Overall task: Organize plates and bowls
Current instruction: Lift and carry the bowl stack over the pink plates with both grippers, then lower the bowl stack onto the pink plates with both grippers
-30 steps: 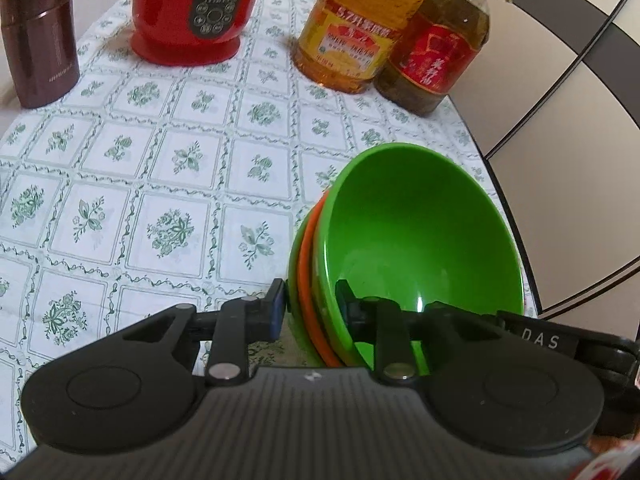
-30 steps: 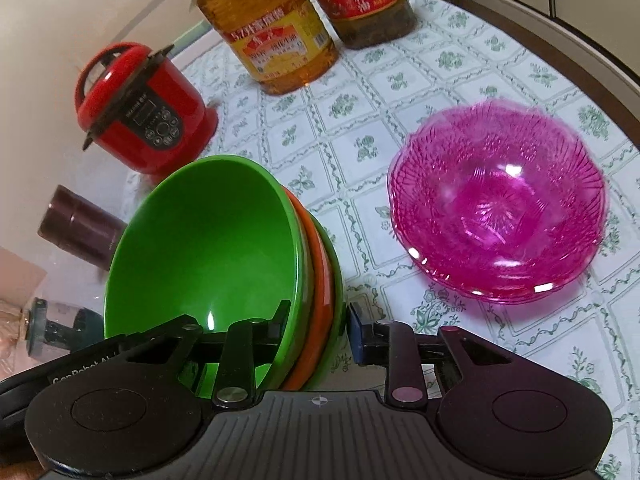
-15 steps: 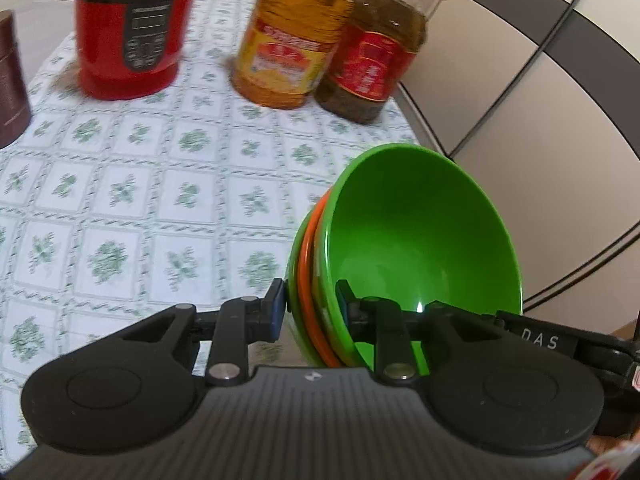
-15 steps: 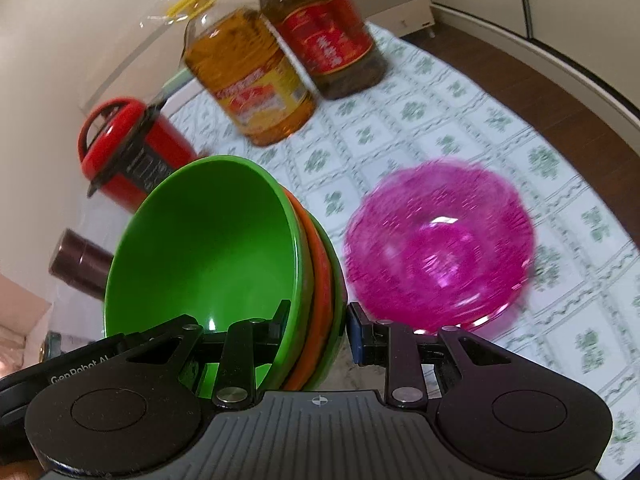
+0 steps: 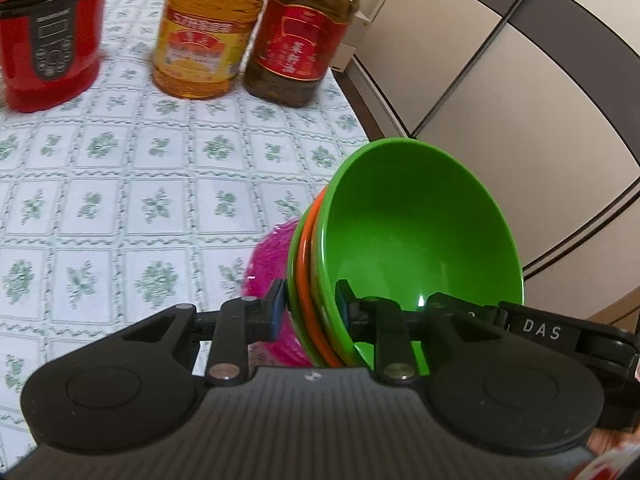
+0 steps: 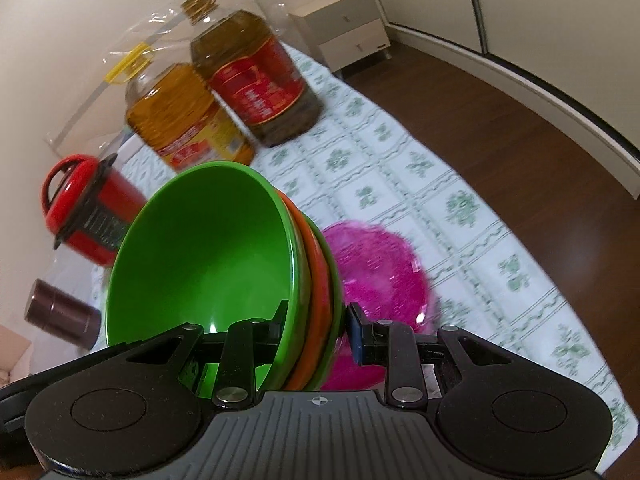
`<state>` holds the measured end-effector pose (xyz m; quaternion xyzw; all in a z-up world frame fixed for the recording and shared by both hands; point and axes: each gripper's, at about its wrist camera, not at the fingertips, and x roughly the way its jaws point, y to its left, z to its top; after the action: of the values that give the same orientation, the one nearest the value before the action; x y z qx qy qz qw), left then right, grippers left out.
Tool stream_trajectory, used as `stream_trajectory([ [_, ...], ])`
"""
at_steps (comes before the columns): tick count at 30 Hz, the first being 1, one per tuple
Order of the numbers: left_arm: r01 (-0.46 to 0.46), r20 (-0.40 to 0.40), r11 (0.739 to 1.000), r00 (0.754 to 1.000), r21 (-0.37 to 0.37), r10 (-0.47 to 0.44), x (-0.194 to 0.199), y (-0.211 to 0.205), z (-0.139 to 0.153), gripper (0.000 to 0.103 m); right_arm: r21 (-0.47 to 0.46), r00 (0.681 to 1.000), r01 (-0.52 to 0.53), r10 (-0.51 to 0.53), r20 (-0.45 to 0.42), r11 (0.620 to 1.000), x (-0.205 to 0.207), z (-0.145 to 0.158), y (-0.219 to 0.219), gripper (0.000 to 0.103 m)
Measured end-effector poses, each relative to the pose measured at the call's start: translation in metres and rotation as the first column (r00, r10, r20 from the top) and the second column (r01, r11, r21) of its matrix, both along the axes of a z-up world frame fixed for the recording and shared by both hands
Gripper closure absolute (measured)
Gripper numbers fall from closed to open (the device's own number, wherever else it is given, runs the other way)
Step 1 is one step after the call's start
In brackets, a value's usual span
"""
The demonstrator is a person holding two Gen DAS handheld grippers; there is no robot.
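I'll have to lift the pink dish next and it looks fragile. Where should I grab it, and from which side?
Take the pink dish by its rim, one jaw inside and one outside, as both grippers hold the bowl stack. It is shallow, wide and lies flat, so only the flared scalloped edge offers purchase. Coming from the open cloth side, away from the bottles, looks easiest.

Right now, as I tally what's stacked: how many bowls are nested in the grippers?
3 by their rims: a green bowl innermost, an orange bowl around it, another green one outermost. The left gripper and right gripper clamp opposite rims. More could be hidden.
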<state>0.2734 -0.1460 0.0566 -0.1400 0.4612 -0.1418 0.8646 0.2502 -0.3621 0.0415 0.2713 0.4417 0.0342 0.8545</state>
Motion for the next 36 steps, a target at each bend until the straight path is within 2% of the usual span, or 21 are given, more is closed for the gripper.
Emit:
stream_trajectory([
  [12,0.016,-0.019,1.000,1.000,0.021,-0.016,0.022,-0.025,-0.016,0.080,0.013,1.000,0.021,-0.020,-0.023,1.000,0.017,-0.019,-0.026,0.075],
  [36,0.003,-0.069,1.000,0.998,0.030,-0.001,0.048,-0.019,-0.055,0.080,0.030,0.996,0.017,-0.014,-0.085,0.999,0.045,-0.064,-0.023,0.075],
])
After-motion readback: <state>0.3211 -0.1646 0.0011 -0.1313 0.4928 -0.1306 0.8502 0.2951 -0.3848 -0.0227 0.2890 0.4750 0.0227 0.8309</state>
